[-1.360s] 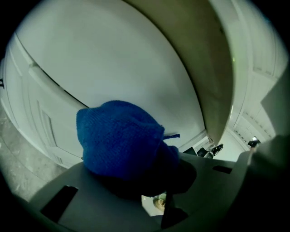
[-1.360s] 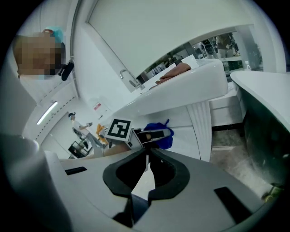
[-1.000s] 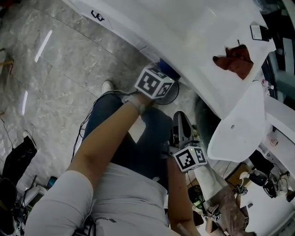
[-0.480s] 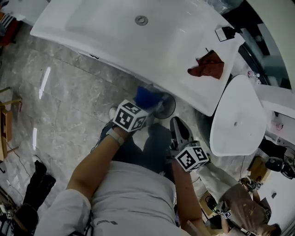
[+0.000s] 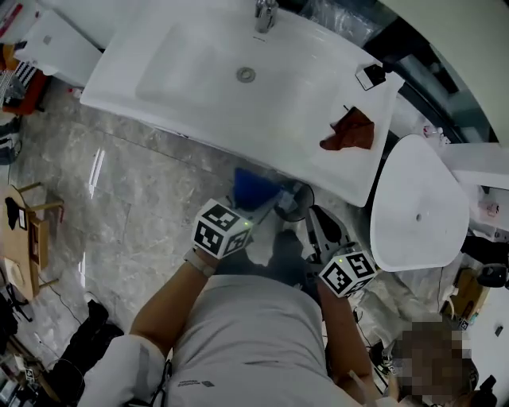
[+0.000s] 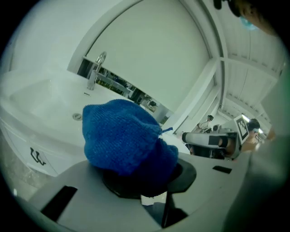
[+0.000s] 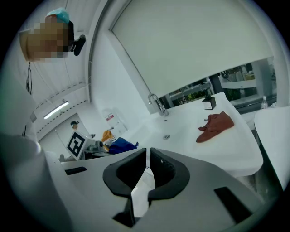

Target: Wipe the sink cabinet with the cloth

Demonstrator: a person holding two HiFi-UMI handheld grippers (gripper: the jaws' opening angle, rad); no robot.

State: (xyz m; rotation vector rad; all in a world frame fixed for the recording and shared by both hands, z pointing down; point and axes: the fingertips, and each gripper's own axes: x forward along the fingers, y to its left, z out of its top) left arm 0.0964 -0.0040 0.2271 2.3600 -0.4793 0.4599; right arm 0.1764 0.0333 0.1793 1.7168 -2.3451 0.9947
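The left gripper (image 6: 142, 183) pinches a bunched blue knitted cloth (image 6: 127, 136) in its jaws and holds it just before the front edge of the white sink cabinet (image 5: 159, 111). Whether cloth and cabinet touch, I cannot tell. The right gripper (image 7: 147, 159) hangs off to the right, jaws pressed together with nothing between them. On the white top, right of the basin's round metal drain (image 5: 246, 75), lies a crumpled rust-red rag (image 5: 350, 132). A chrome tap (image 5: 265, 11) stands behind the basin.

Washroom: white sink (image 5: 183, 63) (chrome faucet (image 5: 265, 11)), marble floor (image 5: 135, 191).
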